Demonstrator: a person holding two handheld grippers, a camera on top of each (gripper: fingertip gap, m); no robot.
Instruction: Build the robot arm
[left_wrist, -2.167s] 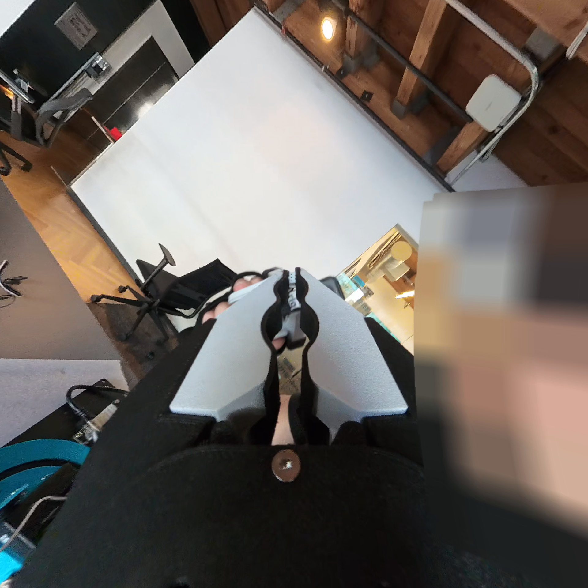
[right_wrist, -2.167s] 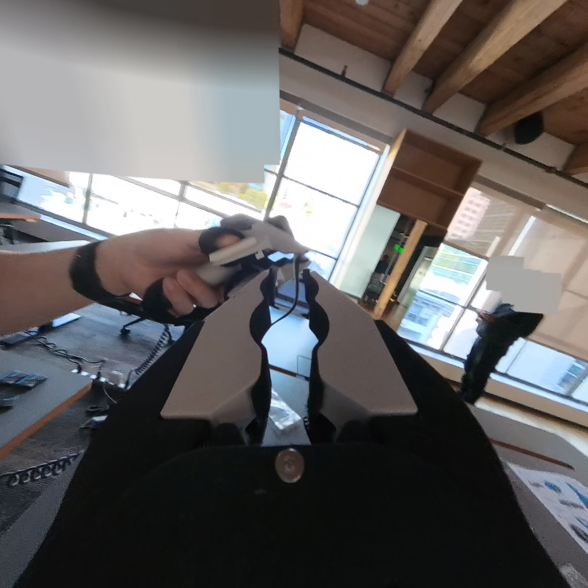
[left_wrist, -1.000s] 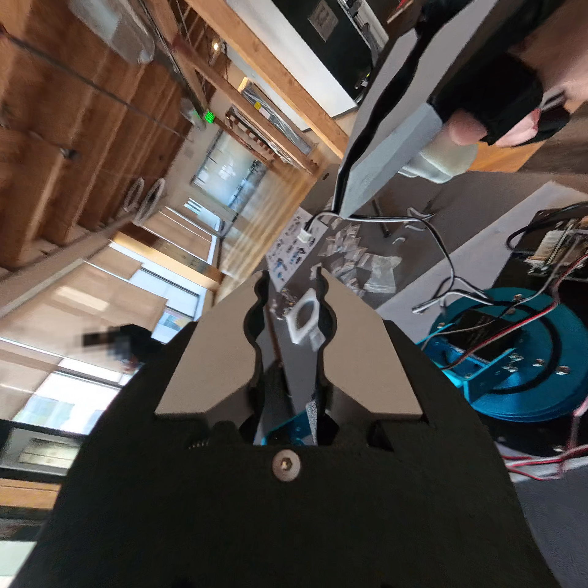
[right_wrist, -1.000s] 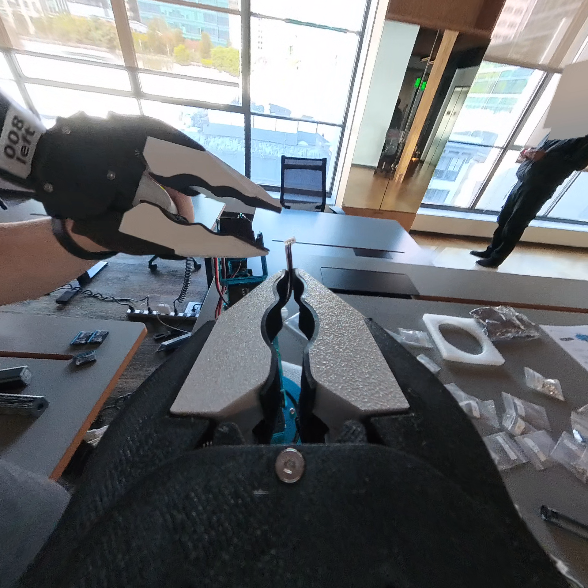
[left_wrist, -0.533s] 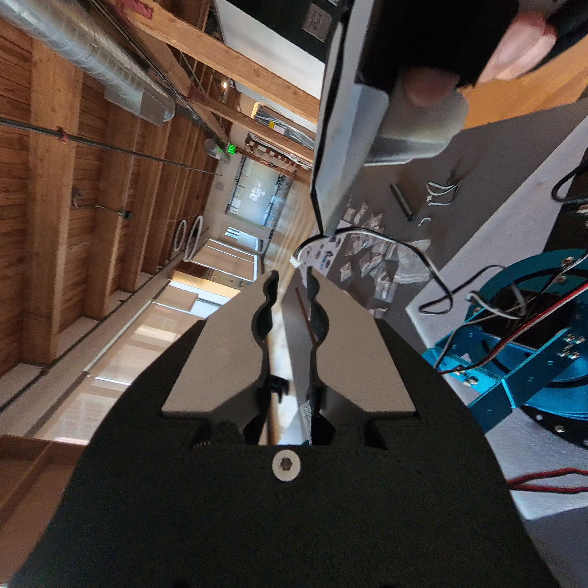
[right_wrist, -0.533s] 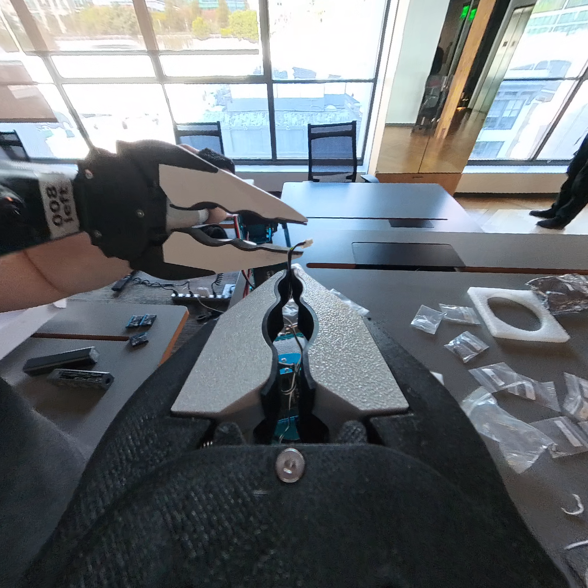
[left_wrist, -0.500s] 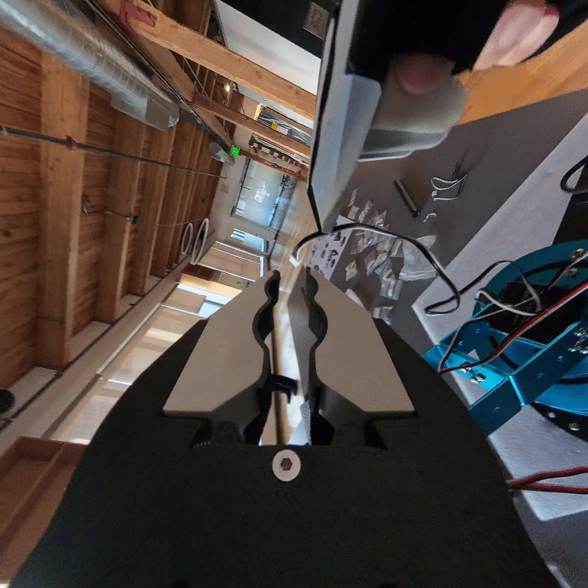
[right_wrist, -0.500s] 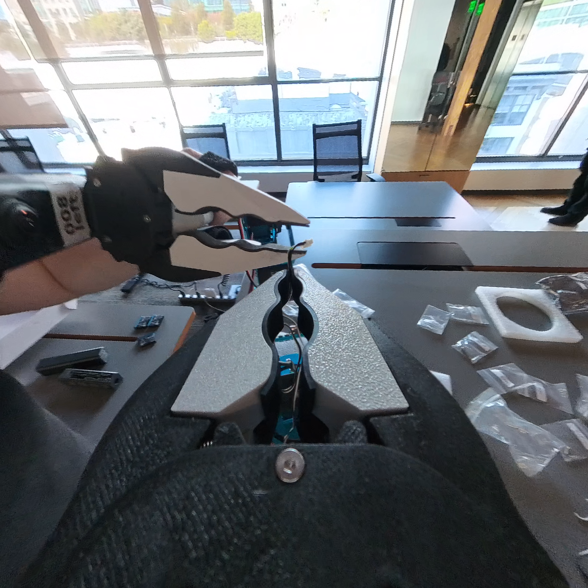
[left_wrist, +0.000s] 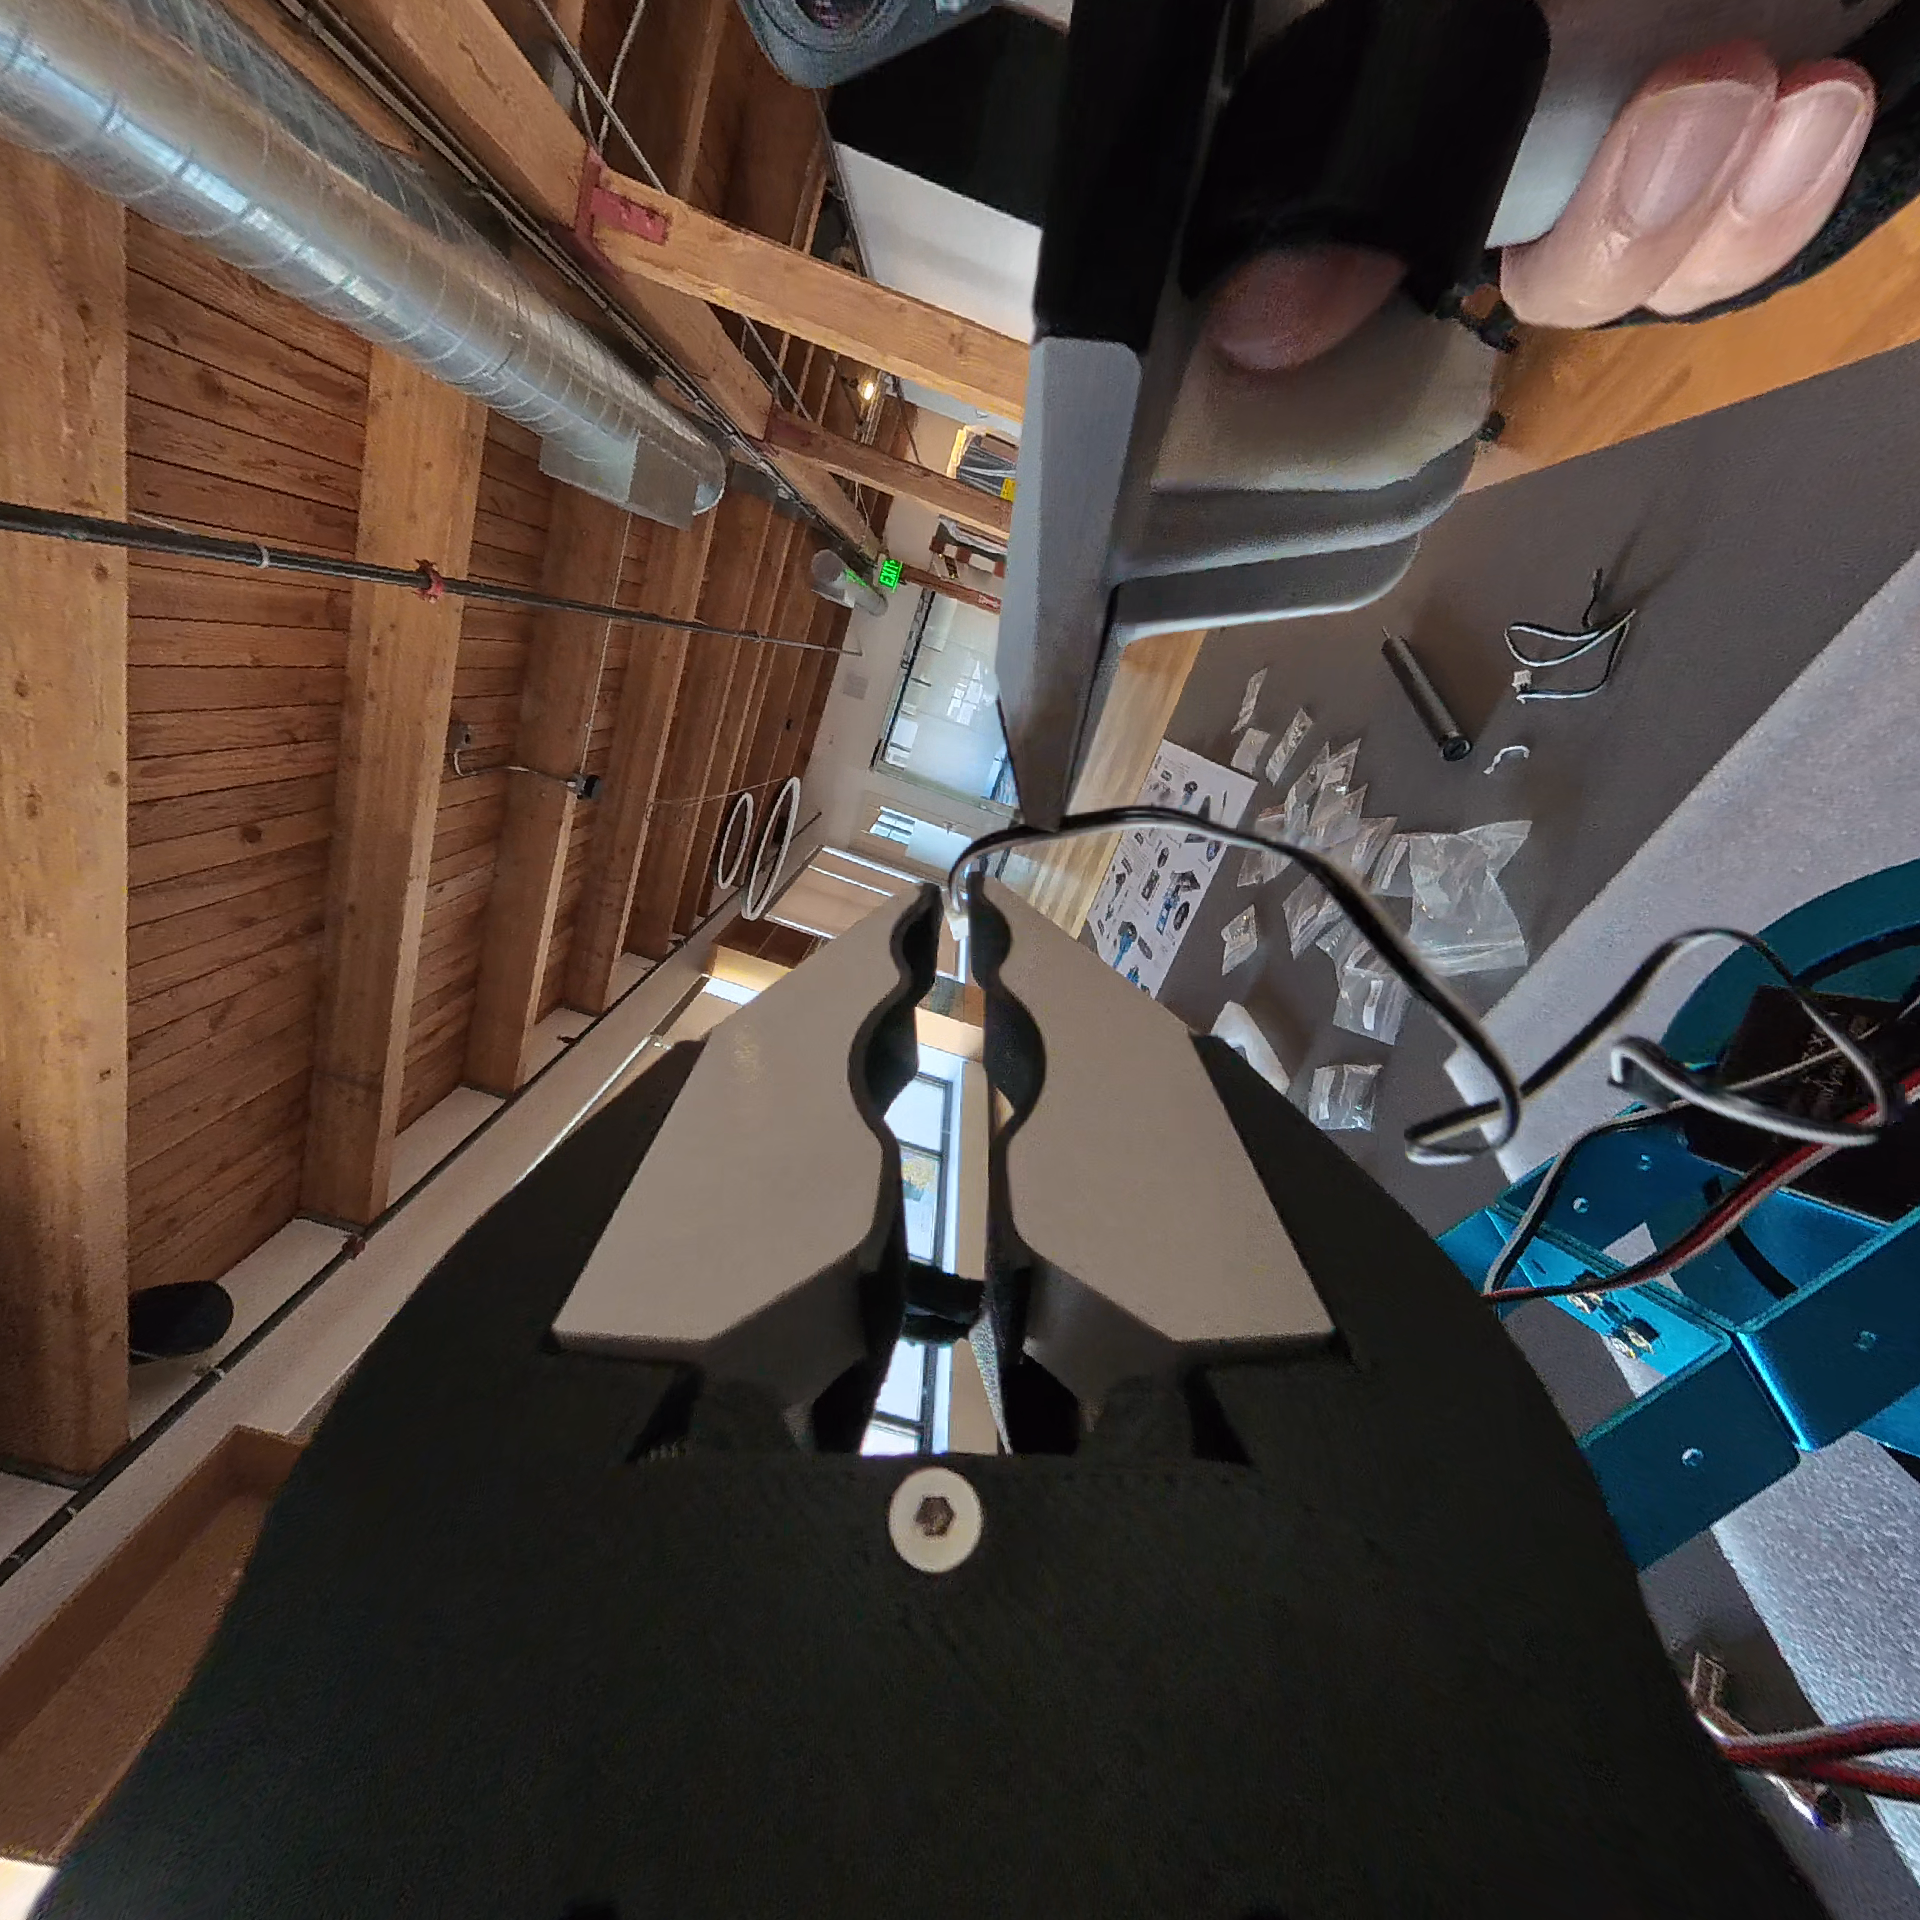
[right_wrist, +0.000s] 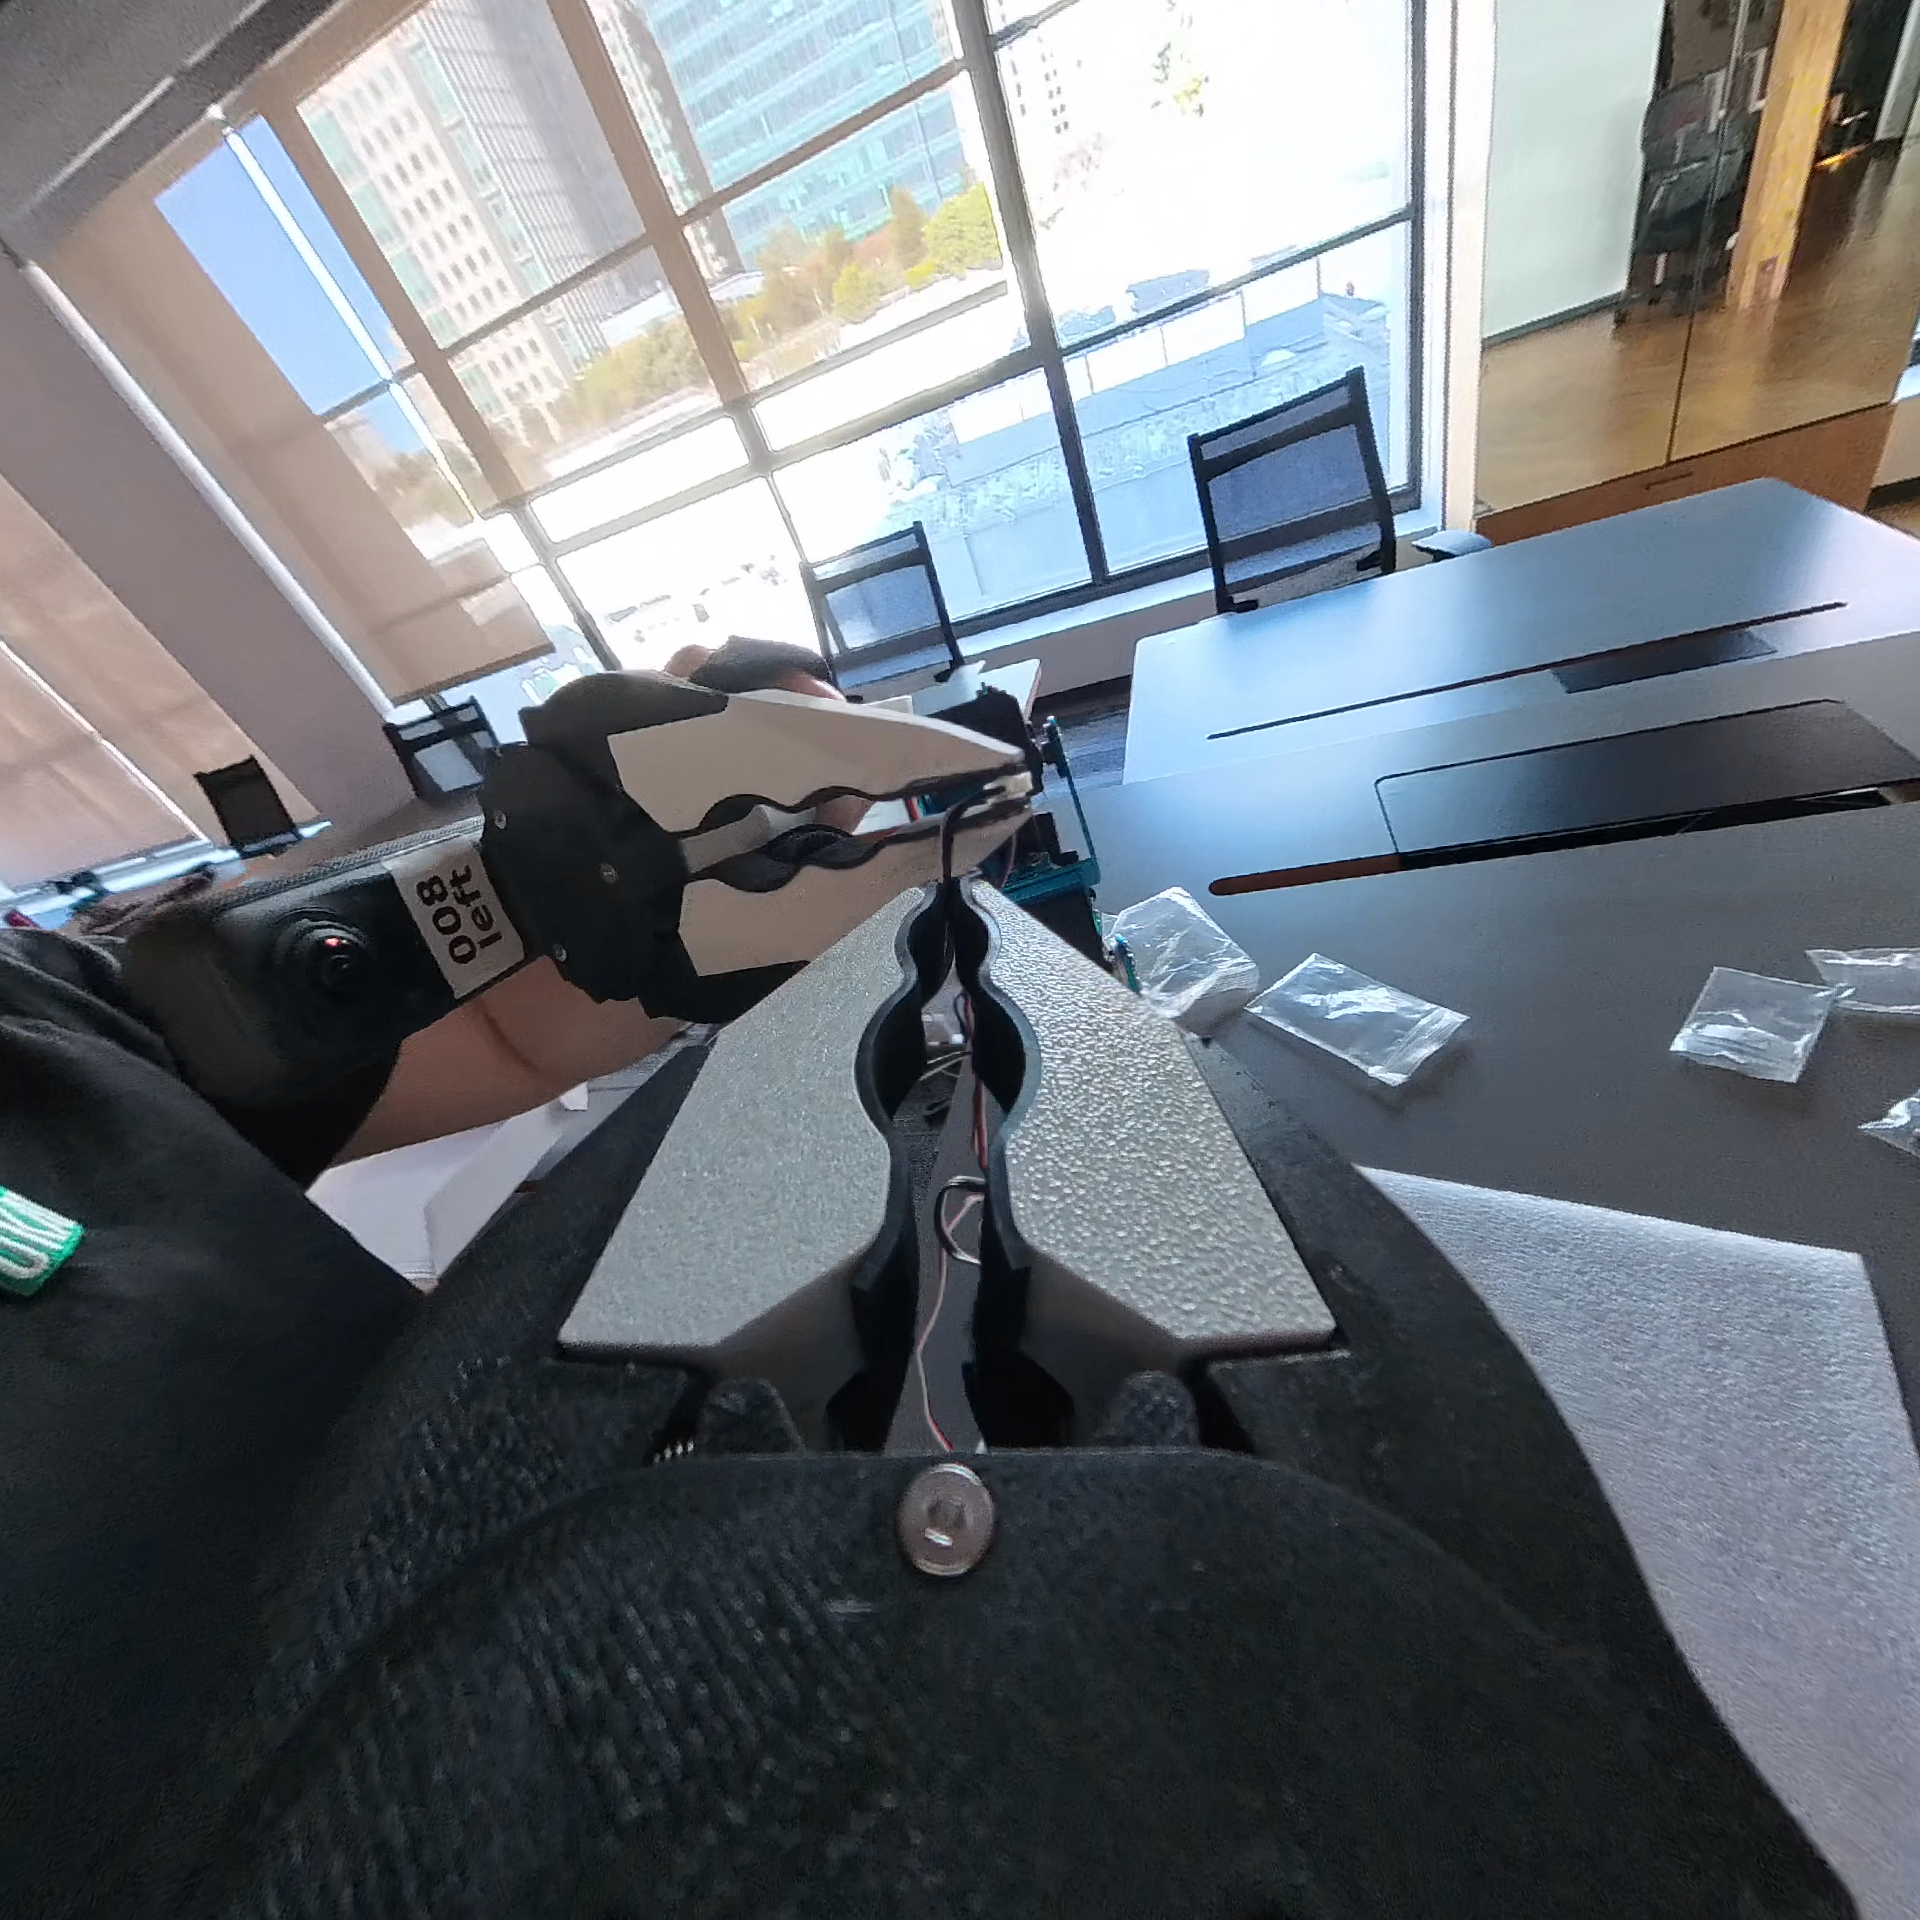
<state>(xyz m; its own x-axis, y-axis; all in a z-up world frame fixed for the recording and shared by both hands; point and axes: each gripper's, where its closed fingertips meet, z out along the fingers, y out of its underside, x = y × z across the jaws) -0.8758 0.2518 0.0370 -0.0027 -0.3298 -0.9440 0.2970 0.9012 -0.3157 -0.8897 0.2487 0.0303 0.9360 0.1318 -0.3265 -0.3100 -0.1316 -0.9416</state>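
The left gripper (left_wrist: 956, 909) has its fingers close together at the tips, with only a narrow gap, and a small white plug (left_wrist: 961, 920) at the end of a thin black and white wire (left_wrist: 1351, 935) sits between those tips. I cannot tell if the tips really press the plug or only touch it. Just beyond these tips, the wire bends over and goes into the tip of the right gripper (left_wrist: 1049, 800), which comes down from above in the left wrist view. In the right wrist view, the right gripper (right_wrist: 948, 896) has its fingers pressed together and they pinch the wire near its end; the left gripper (right_wrist: 997, 790) meets it from the left side, tip to tip. To the right of the fingers, the wire runs down in loops to a blue metal frame (left_wrist: 1714, 1351). Farther right, beyond the fingers, small clear plastic bags (right_wrist: 1351, 1013) lie on a dark grey table (right_wrist: 1610, 904).
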